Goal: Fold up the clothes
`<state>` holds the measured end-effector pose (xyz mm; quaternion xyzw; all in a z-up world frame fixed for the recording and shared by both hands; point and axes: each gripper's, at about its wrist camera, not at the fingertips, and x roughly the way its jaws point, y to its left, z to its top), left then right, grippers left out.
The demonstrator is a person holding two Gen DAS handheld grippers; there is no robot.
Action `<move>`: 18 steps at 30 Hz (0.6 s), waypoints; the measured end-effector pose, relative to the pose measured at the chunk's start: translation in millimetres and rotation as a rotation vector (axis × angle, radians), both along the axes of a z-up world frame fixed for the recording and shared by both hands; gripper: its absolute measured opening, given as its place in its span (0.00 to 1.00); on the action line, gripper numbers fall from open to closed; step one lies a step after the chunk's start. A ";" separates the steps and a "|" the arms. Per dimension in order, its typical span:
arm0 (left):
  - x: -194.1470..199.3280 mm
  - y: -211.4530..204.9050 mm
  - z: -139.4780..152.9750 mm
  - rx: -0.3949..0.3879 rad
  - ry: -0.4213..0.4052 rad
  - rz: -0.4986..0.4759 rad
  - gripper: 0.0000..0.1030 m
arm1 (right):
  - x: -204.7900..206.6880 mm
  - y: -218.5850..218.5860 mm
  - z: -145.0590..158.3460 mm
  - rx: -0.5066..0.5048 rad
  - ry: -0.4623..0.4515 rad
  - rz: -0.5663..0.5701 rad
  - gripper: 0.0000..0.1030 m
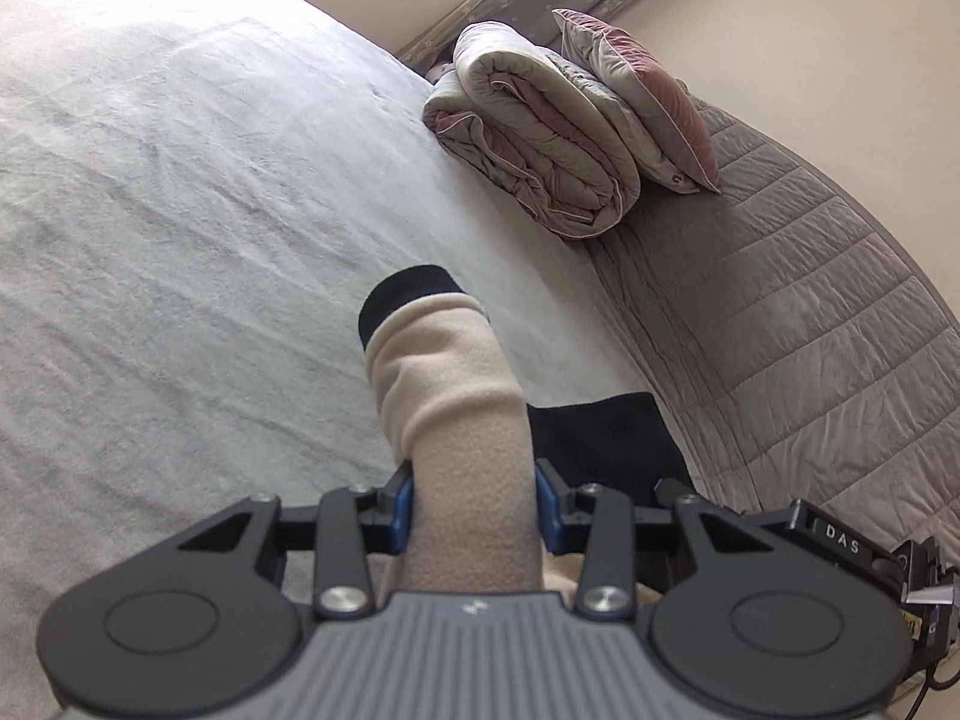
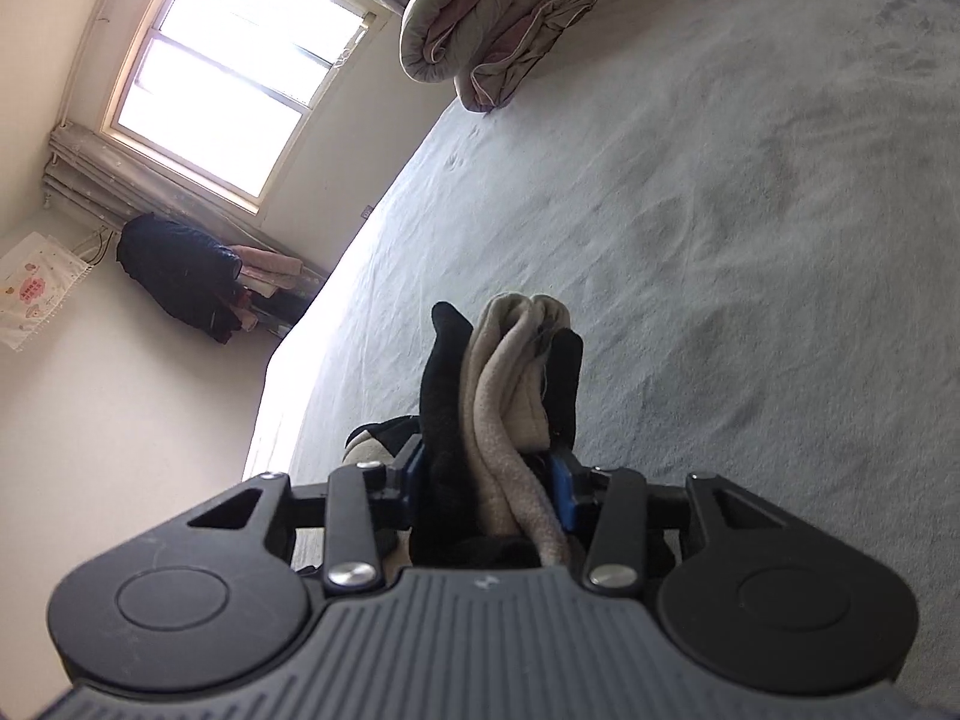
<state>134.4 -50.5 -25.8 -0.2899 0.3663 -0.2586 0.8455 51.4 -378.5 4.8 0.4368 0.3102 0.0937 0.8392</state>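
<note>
A: Left wrist view first. Our left gripper (image 1: 474, 501) is pinching the garment (image 1: 462, 420): a cream fleece sleeve with a dark cuff, running forward between the blue pads (image 1: 405, 507) above the bed sheet (image 1: 180, 210). A dark panel of it hangs to the right.

B: Handling?

A: We judge it soft, light and limp; it will sag wherever unsupported. Grip through the full layer thickness, near an edge or seam.

B: Right wrist view?

A: Our right gripper (image 2: 495, 489) is clamped on a bunched wad of the same cloth (image 2: 510, 396), cream and black folds stacked together, over the sheet. We expect fleece to resist slipping, though layers may shift against each other.
</note>
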 end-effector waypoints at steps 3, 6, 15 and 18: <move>26.3 -23.4 7.6 0.011 -0.034 -0.011 0.38 | 23.0 -14.5 2.4 -0.003 -0.030 -0.033 0.44; 53.2 -43.6 11.5 0.005 -0.061 -0.021 0.38 | 53.0 -28.1 6.9 -0.017 -0.066 -0.062 0.44; 133.9 -121.9 2.0 -0.041 -0.102 -0.089 0.38 | 103.0 -82.3 4.3 -0.090 -0.147 -0.194 0.44; 152.2 -145.6 -5.5 -0.064 -0.117 -0.099 0.38 | 111.8 -98.9 -4.7 -0.099 -0.175 -0.245 0.44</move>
